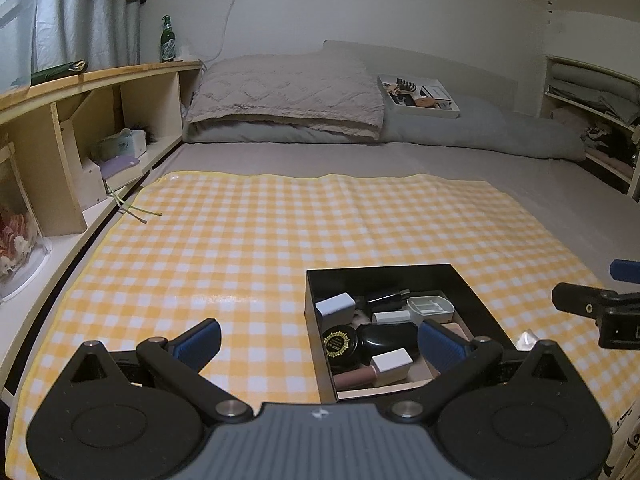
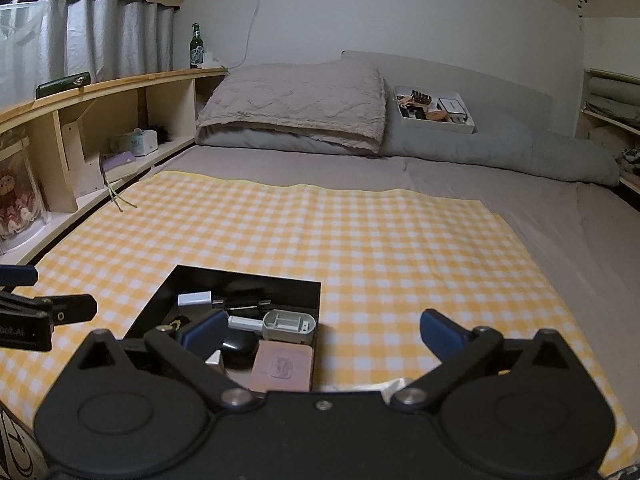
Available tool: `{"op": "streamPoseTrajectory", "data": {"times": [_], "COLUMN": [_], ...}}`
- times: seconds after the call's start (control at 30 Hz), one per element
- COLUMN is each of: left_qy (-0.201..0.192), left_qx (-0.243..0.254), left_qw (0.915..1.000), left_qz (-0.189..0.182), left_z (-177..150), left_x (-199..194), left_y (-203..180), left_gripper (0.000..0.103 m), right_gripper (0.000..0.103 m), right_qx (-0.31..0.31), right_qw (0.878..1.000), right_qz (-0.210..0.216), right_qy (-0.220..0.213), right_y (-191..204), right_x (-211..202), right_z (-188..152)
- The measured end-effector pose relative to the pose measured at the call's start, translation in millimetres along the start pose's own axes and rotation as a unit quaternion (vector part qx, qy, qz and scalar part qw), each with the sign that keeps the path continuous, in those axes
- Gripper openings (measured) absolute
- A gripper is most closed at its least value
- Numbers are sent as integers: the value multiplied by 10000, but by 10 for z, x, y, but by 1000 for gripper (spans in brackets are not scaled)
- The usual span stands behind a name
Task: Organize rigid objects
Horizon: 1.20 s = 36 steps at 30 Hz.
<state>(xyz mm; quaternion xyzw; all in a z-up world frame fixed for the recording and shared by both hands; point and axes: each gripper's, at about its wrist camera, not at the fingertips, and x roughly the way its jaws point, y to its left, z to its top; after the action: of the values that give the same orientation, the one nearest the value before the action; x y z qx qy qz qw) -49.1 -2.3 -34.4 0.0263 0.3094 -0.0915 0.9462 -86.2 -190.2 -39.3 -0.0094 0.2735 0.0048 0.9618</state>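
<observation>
An open black box (image 1: 380, 269) sits on the yellow checked cloth (image 1: 260, 240), filled with several small items. Among them are a round black jar with a gold emblem (image 1: 340, 342), a white-capped bottle (image 1: 390, 364), a grey-white case (image 1: 430, 306) and a pink case (image 2: 282, 366). My left gripper (image 1: 320, 344) is open; its right finger hangs over the box and its left finger over the cloth. My right gripper (image 2: 324, 328) is open wide at the right side of the box (image 2: 248, 274), its left finger above the items. Neither gripper has anything between its fingers.
The cloth lies on a grey bed. A pillow (image 1: 288, 92) and a white tray of items (image 1: 418, 110) are at the far end. A wooden shelf (image 1: 100, 80) with a green bottle (image 1: 168, 40) runs along the left. Another shelf (image 1: 592, 120) stands at the right.
</observation>
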Motion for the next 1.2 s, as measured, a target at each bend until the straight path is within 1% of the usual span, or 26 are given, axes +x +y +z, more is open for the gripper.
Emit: {"op": "streamPoseTrajectory", "data": {"times": [0.2, 1.2], "left_qy": [15, -11], "left_qx": [-26, -82], "left_qw": [10000, 9999], "left_qz": [8, 65], "left_z": [2, 1], "left_x": [4, -18], "left_y": [3, -23], "left_gripper": [103, 103], "right_gripper": [103, 103], "right_qx": [-49, -57], "right_qw": [10000, 9999], "right_qz": [61, 95], "right_qy": [4, 28], "right_y": [16, 22], "right_x": [-5, -3], "right_z": [-2, -6]}}
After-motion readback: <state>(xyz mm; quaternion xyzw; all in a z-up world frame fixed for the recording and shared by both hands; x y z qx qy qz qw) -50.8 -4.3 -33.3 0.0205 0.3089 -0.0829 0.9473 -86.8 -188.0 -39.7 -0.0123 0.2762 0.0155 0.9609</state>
